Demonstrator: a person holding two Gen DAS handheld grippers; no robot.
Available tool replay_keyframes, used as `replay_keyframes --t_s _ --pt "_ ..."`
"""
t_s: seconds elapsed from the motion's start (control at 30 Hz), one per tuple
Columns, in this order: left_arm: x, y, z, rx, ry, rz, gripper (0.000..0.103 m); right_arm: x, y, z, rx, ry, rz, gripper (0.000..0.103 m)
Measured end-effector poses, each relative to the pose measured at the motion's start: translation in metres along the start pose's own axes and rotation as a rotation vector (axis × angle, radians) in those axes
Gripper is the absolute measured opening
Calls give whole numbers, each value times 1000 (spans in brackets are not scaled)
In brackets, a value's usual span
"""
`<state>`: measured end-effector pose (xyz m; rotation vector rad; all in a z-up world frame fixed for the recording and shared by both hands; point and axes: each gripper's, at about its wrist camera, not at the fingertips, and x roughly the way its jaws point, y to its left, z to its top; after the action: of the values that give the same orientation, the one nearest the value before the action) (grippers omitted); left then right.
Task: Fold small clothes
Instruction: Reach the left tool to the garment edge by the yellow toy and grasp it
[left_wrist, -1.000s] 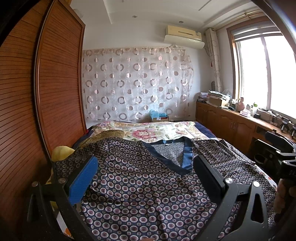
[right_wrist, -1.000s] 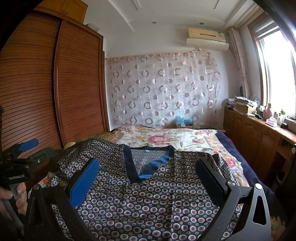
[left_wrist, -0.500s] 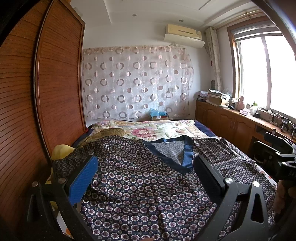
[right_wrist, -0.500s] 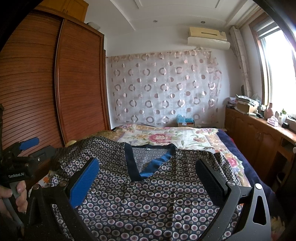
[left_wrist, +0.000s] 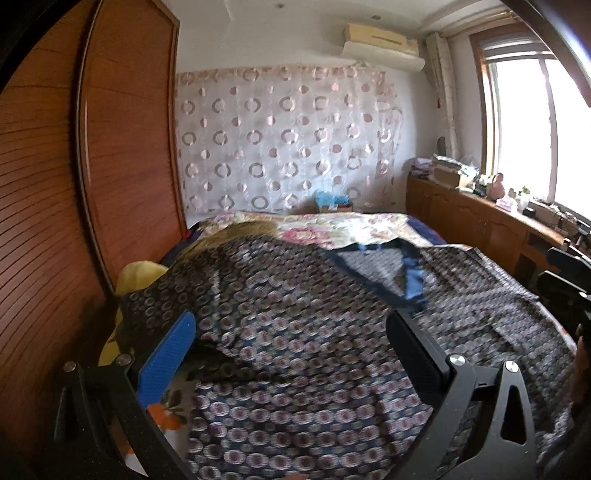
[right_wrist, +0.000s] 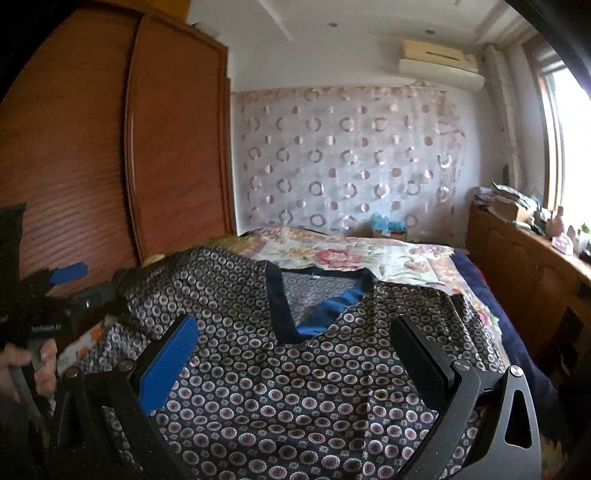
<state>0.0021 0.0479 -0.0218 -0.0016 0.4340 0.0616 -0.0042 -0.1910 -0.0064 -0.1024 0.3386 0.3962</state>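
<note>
A dark patterned garment (left_wrist: 303, 332) with a blue V-neck trim (left_wrist: 410, 284) lies spread flat on the bed; it also shows in the right wrist view (right_wrist: 295, 362). My left gripper (left_wrist: 291, 343) is open and empty, held just above the garment's left part. My right gripper (right_wrist: 295, 343) is open and empty above the garment's middle, below the neckline (right_wrist: 314, 325). The left gripper also shows at the left edge of the right wrist view (right_wrist: 55, 291), near the garment's left shoulder.
The bed has a floral cover (right_wrist: 362, 254). A wooden wardrobe (left_wrist: 122, 166) runs along the left. A low wooden cabinet (left_wrist: 480, 229) with clutter stands under the window on the right. A yellow item (left_wrist: 140, 273) lies at the bed's left edge.
The left gripper has shifted left toward the garment's left edge and its view is motion-blurred. The right gripper has moved slightly. Both stay open.
</note>
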Motion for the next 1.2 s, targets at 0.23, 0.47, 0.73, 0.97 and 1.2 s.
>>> replay_keyframes --t_s 0.23,0.47,0.73,0.97,1.2 --pt "23 41 -17 -15 78 64 103 12 -1 -3 -24 57 18 103" --pt "42 77 -32 -28 163 105 103 28 -1 0 -44 111 30 103" --pt "55 102 -39 13 227 93 97 38 -3 -2 -59 184 44 103" --pt "89 111 -39 71 320 103 77 37 3 2 -77 196 56 103" --pt "104 115 -35 72 351 63 41 36 2 0 -74 193 57 103"
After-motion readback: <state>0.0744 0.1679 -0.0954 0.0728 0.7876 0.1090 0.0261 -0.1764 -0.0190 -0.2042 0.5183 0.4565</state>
